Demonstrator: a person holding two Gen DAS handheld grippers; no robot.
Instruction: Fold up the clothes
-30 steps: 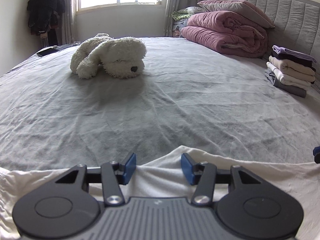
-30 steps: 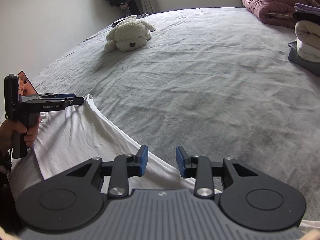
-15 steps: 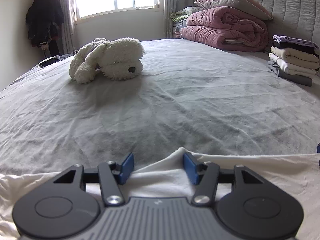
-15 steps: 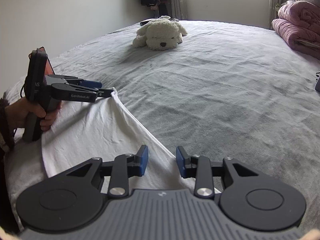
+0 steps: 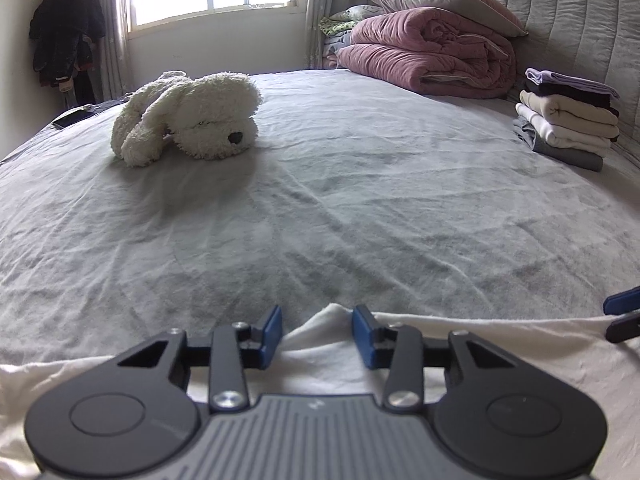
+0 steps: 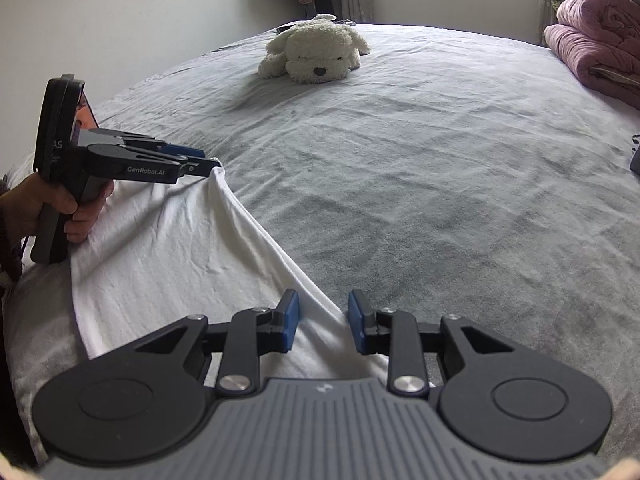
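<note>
A white garment (image 6: 168, 248) lies spread at the near edge of the grey bed (image 6: 400, 184), its far hem running between my two grippers. My left gripper (image 5: 318, 334) is low over that hem; its jaws are closing, and a raised pucker of the white garment (image 5: 328, 320) sits between the blue pads, which do not clamp it. From the right wrist view, the left gripper (image 6: 208, 162) has its tip at a lifted corner of the cloth. My right gripper (image 6: 324, 322) is closing too, with the hem crossing the gap between its pads. The right gripper's tips (image 5: 624, 316) show at the picture's edge.
A white plush dog (image 5: 192, 120) lies on the far left of the bed. Pink quilts and a pillow (image 5: 432, 56) are piled by the grey headboard, with a stack of folded clothes (image 5: 568, 120) on the right. A hand (image 6: 68, 212) holds the left gripper's handle. A phone (image 5: 72, 118) lies far left.
The left jaws have drawn closer together around the cloth pucker. The right jaws narrowed slightly, and the right wrist rolled, so its view now sits more level.
</note>
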